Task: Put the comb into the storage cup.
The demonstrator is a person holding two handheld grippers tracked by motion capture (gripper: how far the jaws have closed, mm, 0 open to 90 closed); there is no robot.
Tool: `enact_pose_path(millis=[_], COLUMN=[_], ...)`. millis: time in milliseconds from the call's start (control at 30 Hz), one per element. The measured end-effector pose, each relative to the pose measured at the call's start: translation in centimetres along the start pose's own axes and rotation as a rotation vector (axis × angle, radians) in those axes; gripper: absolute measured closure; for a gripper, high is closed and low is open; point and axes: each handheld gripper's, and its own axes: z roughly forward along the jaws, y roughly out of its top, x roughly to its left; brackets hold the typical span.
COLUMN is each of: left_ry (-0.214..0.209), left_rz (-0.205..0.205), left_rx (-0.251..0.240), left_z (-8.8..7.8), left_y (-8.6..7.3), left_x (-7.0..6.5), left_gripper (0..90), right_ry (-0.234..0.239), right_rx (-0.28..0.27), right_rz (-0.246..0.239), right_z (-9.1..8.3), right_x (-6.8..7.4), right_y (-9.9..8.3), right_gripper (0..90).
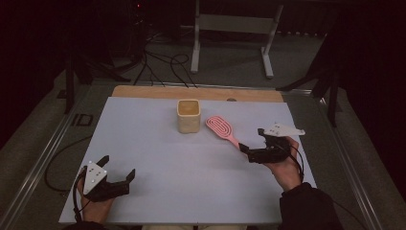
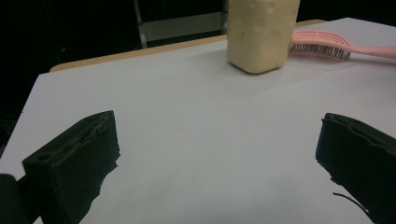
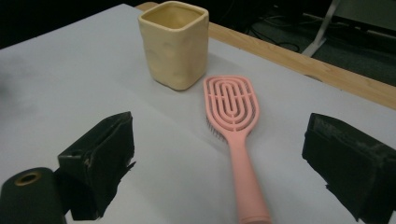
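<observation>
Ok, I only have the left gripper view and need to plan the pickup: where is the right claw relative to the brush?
Observer: The right claw is open. The brush handle's end lies between its jaws, ungripped.
Operator: Does the brush touch the cup?
Observer: No, the high view shows a gap between it and the cup.
Operator: Anything in the cup?
Observer: Nothing sticks out of its open top.

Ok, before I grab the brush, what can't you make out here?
- Cup: top cut off by the left gripper view's edge.
- Cup's inside: floor hidden by its walls, high view.
- Brush: handle end cut off at the bottom edge, right gripper view; bristles face down.
</observation>
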Motion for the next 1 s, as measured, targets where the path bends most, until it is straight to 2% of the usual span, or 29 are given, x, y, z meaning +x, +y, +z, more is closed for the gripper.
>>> enact_pose_path(millis=[233,733,1000], left_ry=[0.0,0.006,0.009], left_rz=[0.002,-0.011,-0.012], left_rx=[0.0,-0.004,-0.004], left_z=[0.0,-0.1,-0.1], left_y=[0.0,0.0,0.0], left_x=[0.0,0.1,0.1], left_gripper=[0.2,0.2,0.2], right_ry=[-0.015,-0.054,-0.044], right_rx=[0.037,0.168,0.233], right_rz=[-0.02,-0.093,-0.089], right_z=[0.8,3.5,5.2], right_x=[-0.1,-0.9,-1.9], right_y=[0.9,3.0,3.8], right_gripper=[9.2,9.2,9.2])
